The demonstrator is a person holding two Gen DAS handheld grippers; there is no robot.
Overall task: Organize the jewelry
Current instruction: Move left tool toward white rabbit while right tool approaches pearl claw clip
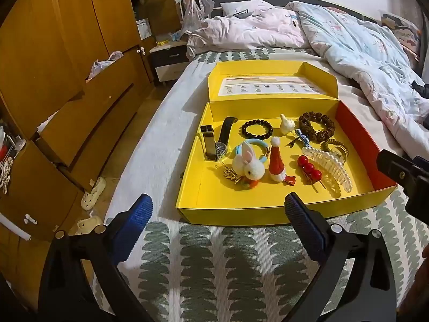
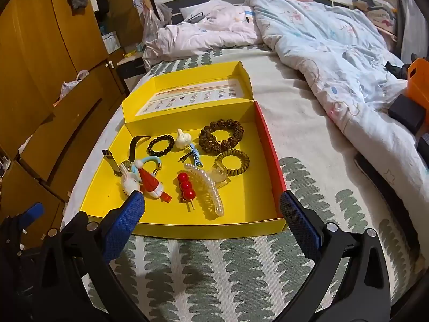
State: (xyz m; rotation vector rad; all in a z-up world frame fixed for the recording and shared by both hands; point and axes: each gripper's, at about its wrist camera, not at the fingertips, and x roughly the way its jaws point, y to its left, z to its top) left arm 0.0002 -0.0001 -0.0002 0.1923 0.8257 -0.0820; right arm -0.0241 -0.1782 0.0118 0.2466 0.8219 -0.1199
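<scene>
An open yellow box lies on the bed with several accessories inside: a black bead bracelet, a brown seed bracelet, a pearl claw clip, a red ball pin, a Santa hat clip, a rabbit hair tie and a watch. My left gripper and right gripper are open and empty, just short of the box's near wall.
A rumpled quilt covers the far and right side of the bed. Wooden wardrobes and drawers stand on the left, with slippers on the floor. An orange object lies at the right edge.
</scene>
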